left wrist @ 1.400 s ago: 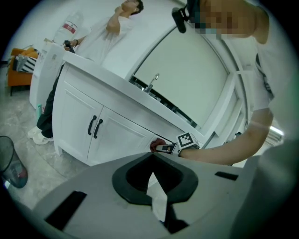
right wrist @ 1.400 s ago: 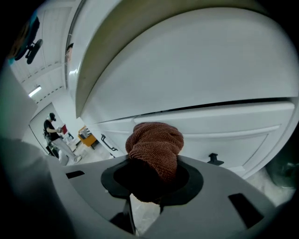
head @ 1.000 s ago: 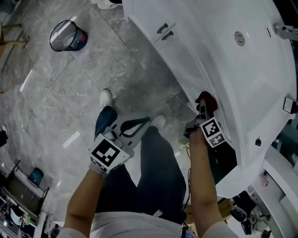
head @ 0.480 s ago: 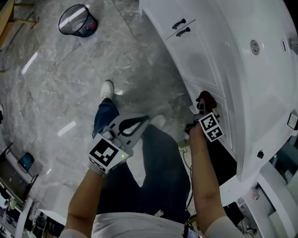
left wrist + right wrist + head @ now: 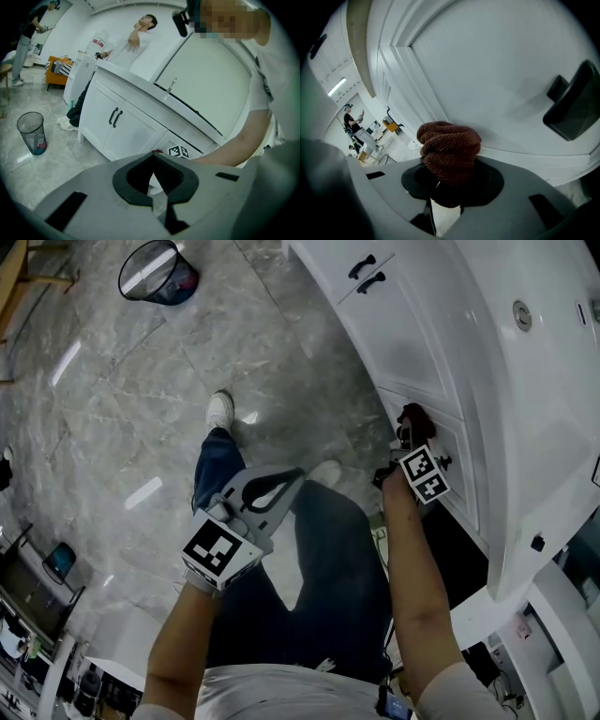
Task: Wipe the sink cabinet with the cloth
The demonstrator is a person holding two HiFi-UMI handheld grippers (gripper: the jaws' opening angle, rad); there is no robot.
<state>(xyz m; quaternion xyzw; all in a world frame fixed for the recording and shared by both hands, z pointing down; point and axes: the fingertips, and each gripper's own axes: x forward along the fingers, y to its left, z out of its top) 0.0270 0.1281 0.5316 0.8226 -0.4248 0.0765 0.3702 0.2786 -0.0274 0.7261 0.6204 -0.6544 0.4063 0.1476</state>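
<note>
Clamping cloth (image 5: pixel 449 149) at sink cabinet (image 5: pixel 487 70), right hand-held gripper (image 5: pixel 408 437); left hand-held gripper (image 5: pixel 152 158) closed, empty.

Right gripper (image 5: pixel 406 437) extended, jaws clamping the cloth (image 5: pixel 413 415); left gripper (image 5: pixel 296 476) jaws together.

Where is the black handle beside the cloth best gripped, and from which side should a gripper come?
Grip the bar of the black handle near its middle. Come straight at the front of the cabinet door, with the jaws closing across the bar. The bar stands off the white panel on a short post, so there seems to be room behind it.
</note>
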